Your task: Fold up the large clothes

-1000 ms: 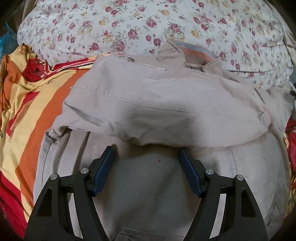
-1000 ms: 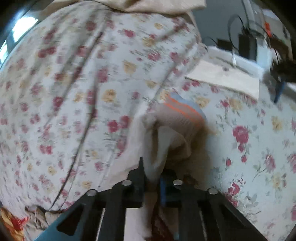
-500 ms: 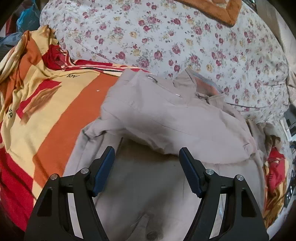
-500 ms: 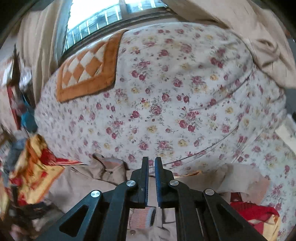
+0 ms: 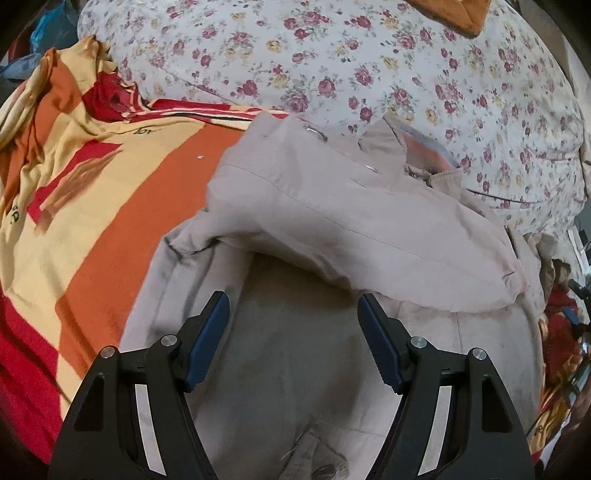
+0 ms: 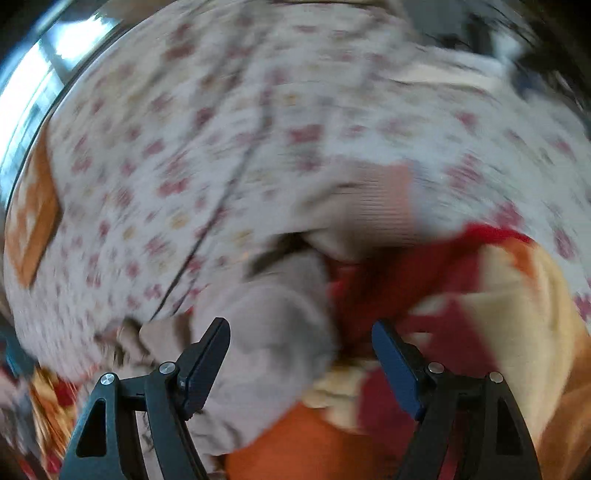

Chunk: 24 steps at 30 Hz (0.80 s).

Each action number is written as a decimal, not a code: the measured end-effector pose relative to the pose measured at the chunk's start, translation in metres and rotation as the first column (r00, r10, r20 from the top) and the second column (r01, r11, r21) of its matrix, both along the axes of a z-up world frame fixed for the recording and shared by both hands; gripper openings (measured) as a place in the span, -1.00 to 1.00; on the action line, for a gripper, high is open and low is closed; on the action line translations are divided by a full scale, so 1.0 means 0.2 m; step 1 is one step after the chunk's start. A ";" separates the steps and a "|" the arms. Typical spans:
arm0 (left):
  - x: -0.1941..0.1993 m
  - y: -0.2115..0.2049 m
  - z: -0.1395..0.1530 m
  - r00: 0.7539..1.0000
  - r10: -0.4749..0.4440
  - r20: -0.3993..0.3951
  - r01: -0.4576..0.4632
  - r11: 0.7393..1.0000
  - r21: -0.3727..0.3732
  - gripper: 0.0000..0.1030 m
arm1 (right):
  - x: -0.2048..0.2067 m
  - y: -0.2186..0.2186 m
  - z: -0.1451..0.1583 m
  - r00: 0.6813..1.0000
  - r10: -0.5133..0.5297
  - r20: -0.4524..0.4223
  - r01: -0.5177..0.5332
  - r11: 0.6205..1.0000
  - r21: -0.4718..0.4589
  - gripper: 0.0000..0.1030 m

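Note:
A beige jacket [image 5: 351, 221] lies on the bed with one sleeve folded across its body and its striped ribbed collar [image 5: 424, 147] toward the floral quilt. My left gripper [image 5: 292, 297] hovers open just above the jacket's lower body, nothing between its fingers. The right wrist view is blurred by motion. There my right gripper [image 6: 299, 324] has its jaws opening wide over a bunched beige sleeve [image 6: 266, 295] and the red blanket; the pads press on nothing. A ribbed cuff [image 6: 373, 206] lies farther off.
An orange, yellow and red striped blanket [image 5: 92, 206] lies under and left of the jacket. A floral quilt [image 5: 369, 66] mounds behind it, with an orange checked cushion [image 6: 33, 218] on top. A bright window [image 6: 44, 66] is beyond. Blue bags [image 5: 48, 29] sit at far left.
My right gripper was shut on the jacket's cuff, let it go, swung away across the quilt and now stands wide open. The left gripper stayed open and drew back a little.

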<state>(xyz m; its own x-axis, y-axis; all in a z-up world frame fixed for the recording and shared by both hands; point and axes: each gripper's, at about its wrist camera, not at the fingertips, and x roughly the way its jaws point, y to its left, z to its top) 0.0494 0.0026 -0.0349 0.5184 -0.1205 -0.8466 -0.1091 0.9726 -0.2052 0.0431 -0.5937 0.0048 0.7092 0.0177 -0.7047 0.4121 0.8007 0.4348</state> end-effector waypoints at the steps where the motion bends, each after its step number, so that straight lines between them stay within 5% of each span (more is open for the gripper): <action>1: 0.01 -0.01 -0.01 1.000 -0.002 -0.003 0.002 1.000 -0.003 0.40 | -0.02 -0.05 -0.01 1.000 -0.019 0.004 0.019 1.000 0.013 0.49; 6: 0.02 -0.07 -0.03 1.000 -0.025 -0.016 0.025 1.000 0.006 0.40 | 0.04 -0.15 0.00 0.993 -0.051 0.107 0.035 0.989 0.142 0.49; 10: 0.03 -0.12 -0.04 0.998 -0.056 -0.020 0.056 0.998 0.042 0.40 | 0.19 -0.20 -0.05 0.985 -0.075 0.156 0.020 0.946 0.323 0.49; 16: 0.04 -0.13 -0.05 0.998 -0.061 -0.028 0.062 0.997 0.053 0.40 | 0.32 -0.29 -0.10 0.949 -0.270 0.164 0.167 0.871 0.462 0.46; 18: 0.04 -0.13 -0.05 0.998 -0.061 -0.028 0.062 0.996 0.058 0.40 | 0.35 -0.30 -0.07 0.950 -0.273 0.155 0.187 0.887 0.421 -0.46; 19: 0.04 -0.13 -0.05 0.998 -0.061 -0.028 0.062 0.996 0.057 0.40 | 0.37 -0.29 -0.05 0.955 -0.259 0.148 0.187 0.906 0.381 -0.63; 24: 0.04 -0.12 -0.05 0.998 -0.054 -0.026 0.055 0.997 0.046 0.40 | 0.33 -0.28 0.07 0.964 -0.207 0.165 0.167 0.959 0.228 -0.84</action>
<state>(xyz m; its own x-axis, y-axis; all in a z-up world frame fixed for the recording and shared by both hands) 0.0568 -0.0211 -0.0439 0.4908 -0.1079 -0.8646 -0.0600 0.9858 -0.1570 0.1083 -0.6500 0.0181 0.8315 0.0062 -0.5554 0.4417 0.5989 0.6680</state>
